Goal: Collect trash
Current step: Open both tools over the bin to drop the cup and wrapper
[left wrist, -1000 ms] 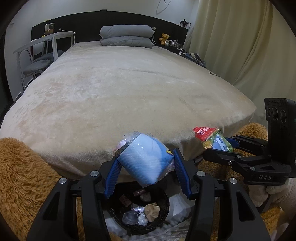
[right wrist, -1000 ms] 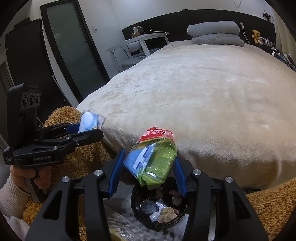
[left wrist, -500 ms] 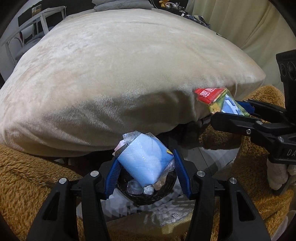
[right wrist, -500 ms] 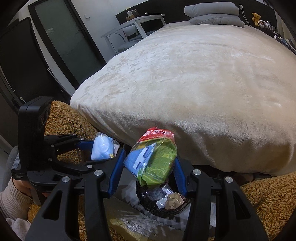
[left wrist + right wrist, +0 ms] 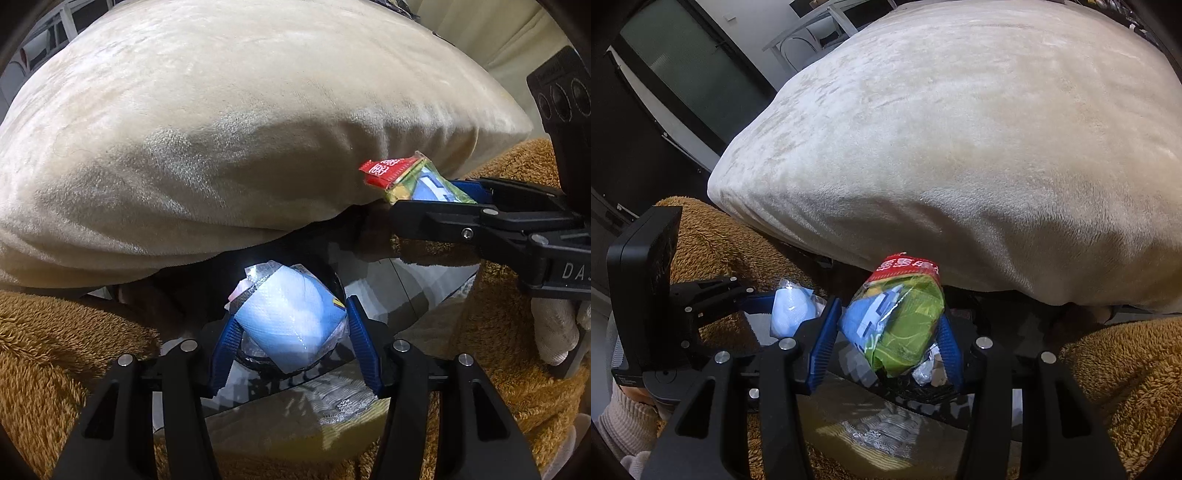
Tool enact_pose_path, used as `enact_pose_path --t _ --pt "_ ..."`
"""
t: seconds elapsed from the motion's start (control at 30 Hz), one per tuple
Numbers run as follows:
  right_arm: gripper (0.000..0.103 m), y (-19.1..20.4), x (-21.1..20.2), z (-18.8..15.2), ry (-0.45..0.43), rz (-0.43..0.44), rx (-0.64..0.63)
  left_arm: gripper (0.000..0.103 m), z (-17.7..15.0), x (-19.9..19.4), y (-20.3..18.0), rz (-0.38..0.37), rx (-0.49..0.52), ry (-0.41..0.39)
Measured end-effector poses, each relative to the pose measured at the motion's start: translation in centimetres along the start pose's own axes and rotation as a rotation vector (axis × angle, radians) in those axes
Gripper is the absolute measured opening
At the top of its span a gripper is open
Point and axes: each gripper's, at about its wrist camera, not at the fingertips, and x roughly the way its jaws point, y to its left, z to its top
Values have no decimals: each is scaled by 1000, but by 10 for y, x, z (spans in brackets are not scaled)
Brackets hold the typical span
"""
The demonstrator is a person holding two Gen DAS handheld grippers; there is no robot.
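beige bedding (image 5: 229, 122) bulges over the foot of the bed, and right below its overhanging edge sits the small black bin (image 5: 923, 387) you should take as your landmark. your left gripper (image 5: 291, 328) is clamped on a pale blue packet (image 5: 288, 325), which hangs directly over the bin, hiding most of its rim in the left wrist view. your right gripper (image 5: 886, 332) is clamped on a green and blue wrapper with a red top (image 5: 897, 321), just above the bin, with crumpled scraps (image 5: 925, 369) showing inside it beneath the wrapper. brown fleece (image 5: 1108, 369) lies on both sides of the bin. you look to be at the drop-off step, both pieces carried and poised over the bin, neither released. next, part each gripper's fingers while its load is squarely above the bin's mouth; the bin is small and the two loads sit close together, so letting go one at a time seems wiser, or one could glance off onto the fleece beside the bin.
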Motion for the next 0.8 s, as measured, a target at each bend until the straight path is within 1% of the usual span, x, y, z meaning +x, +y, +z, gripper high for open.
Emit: enact_pose_path --t 0.17,0.2,0.23,0.27,0.3,0.43,0.63,0.73,0.8 --pt "52 0 -1 -1 1 3 -3 55 0 0 4 -3 -24 4" --pt "52 0 0 0 4 6 0 62 1 0 6 4 -29 3" --pt "57 -1 1 0 7 8 3 72 1 0 6 12 -34 3" --pt "64 -1 1 0 8 7 8 75 1 0 6 15 -36 2" --pt "65 -2 1 1 6 6 12 77 1 0 6 13 -36 0" --pt "65 -3 0 1 -4 -6 21 78 1 -1 8 27 -41 -2" --pt "65 -2 -2 1 -7 -11 8 78 2 -4 11 27 -49 -18" --pt "65 -3 -8 2 -39 -36 20 78 1 -9 12 34 -48 -35" --pt "65 -3 -14 2 -71 -44 25 78 1 -14 12 24 -47 -61"
